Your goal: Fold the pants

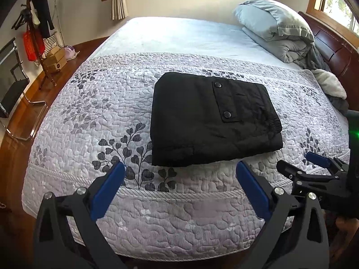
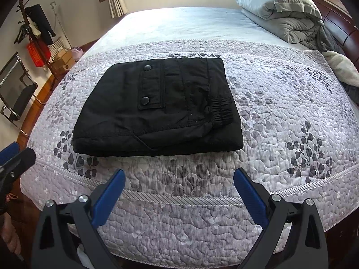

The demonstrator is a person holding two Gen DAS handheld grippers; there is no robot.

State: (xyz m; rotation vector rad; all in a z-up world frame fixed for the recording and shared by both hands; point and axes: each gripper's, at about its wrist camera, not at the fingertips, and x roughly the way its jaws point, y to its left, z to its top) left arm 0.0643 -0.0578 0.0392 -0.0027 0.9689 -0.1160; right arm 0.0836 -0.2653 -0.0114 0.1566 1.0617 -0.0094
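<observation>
i see the pants (image 1: pixel 213 118) folded into a neat black rectangle, lying flat on the quilt (image 1: pixel 89 112) near the foot of the bed, pocket flap with two snaps facing up. my left gripper (image 1: pixel 180 190) hangs just short of them over the quilt's edge, fingers spread wide and holding nothing. my right gripper (image 2: pixel 179 192) is likewise spread wide and empty, beside the left. a rolled duvet (image 1: pixel 273 29) sits at the far right.
</observation>
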